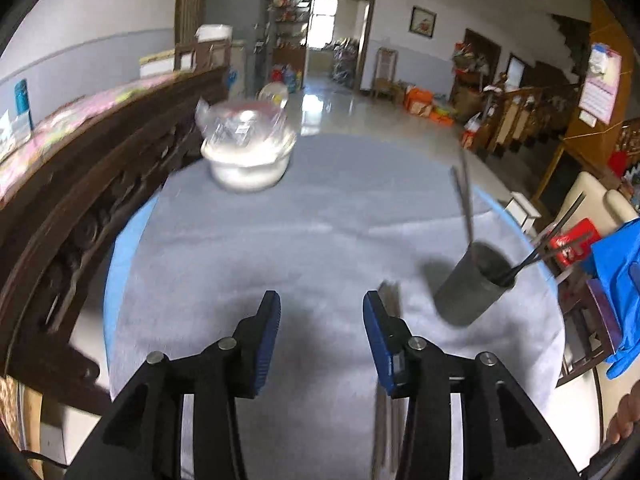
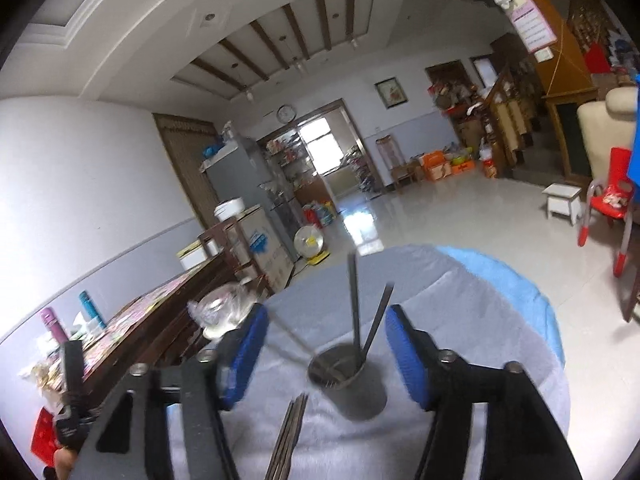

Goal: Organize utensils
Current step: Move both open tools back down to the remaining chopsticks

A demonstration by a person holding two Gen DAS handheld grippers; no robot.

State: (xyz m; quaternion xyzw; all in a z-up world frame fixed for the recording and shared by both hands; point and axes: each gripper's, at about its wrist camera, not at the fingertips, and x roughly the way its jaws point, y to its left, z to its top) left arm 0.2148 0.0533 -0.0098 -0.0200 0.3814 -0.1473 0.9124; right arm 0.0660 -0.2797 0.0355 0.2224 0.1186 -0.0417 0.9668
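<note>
Both the left gripper [image 1: 322,312] and the right gripper [image 2: 326,354] stand released, holding nothing. The loose chopsticks [image 2: 290,436] lie bundled beside the cup [image 2: 348,380], probably waiting to join those inside.

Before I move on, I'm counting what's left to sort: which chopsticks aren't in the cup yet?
The bundle of chopsticks lying flat on the grey cloth, just in front of the grey cup. The others stand upright or lean inside that cup.
</note>
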